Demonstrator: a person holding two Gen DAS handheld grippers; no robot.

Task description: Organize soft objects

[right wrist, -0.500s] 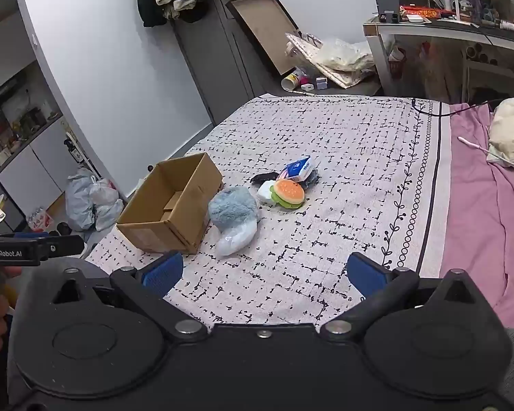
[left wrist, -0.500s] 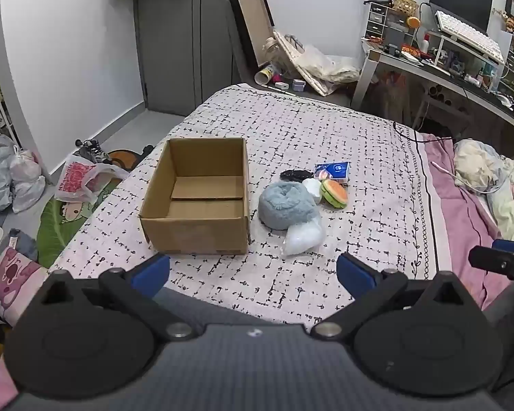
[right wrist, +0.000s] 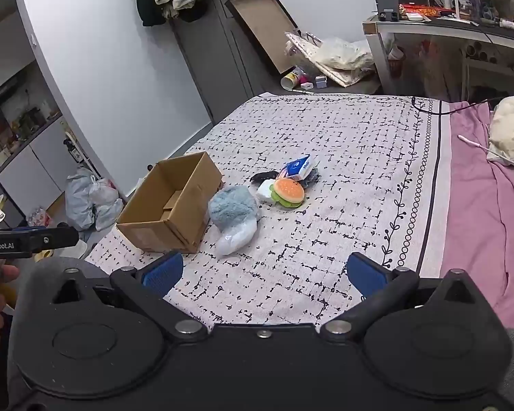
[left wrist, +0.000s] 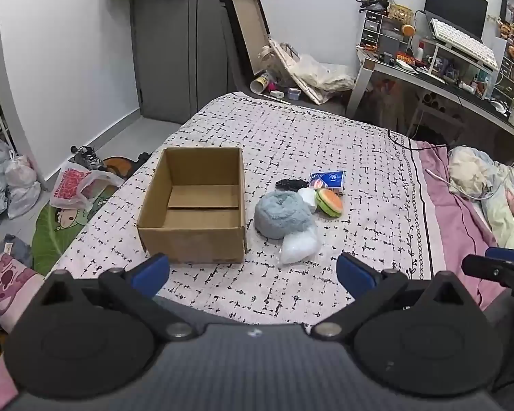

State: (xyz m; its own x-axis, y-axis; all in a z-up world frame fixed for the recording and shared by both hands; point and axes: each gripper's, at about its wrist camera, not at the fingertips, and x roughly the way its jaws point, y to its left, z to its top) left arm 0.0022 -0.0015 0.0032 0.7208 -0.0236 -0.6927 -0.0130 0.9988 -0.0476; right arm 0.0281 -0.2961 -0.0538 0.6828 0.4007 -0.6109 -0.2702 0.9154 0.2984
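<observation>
An open, empty cardboard box (left wrist: 192, 205) (right wrist: 169, 210) stands on the patterned bedspread (left wrist: 342, 137). To its right lie a fluffy grey-blue plush (left wrist: 281, 214) (right wrist: 233, 205), a white plastic-wrapped soft item (left wrist: 298, 248) (right wrist: 236, 238), a burger-shaped toy (left wrist: 329, 202) (right wrist: 288, 191), a small white item (left wrist: 308, 197), a blue tissue pack (left wrist: 327, 179) (right wrist: 298, 166) and a dark item (left wrist: 289, 183). My left gripper (left wrist: 253, 272) is open and empty, near the box's front. My right gripper (right wrist: 264, 272) is open and empty, short of the pile.
A pink sheet (right wrist: 486, 212) and bunched bedding (left wrist: 479, 185) lie at the right. A cluttered desk (left wrist: 445, 78) stands beyond the bed. Bags (left wrist: 10, 185) and clutter lie on the floor at the left. A dark cable (right wrist: 442, 108) crosses the far bed edge.
Both views have shifted only slightly. The objects on the bed have not moved and both grippers stay open.
</observation>
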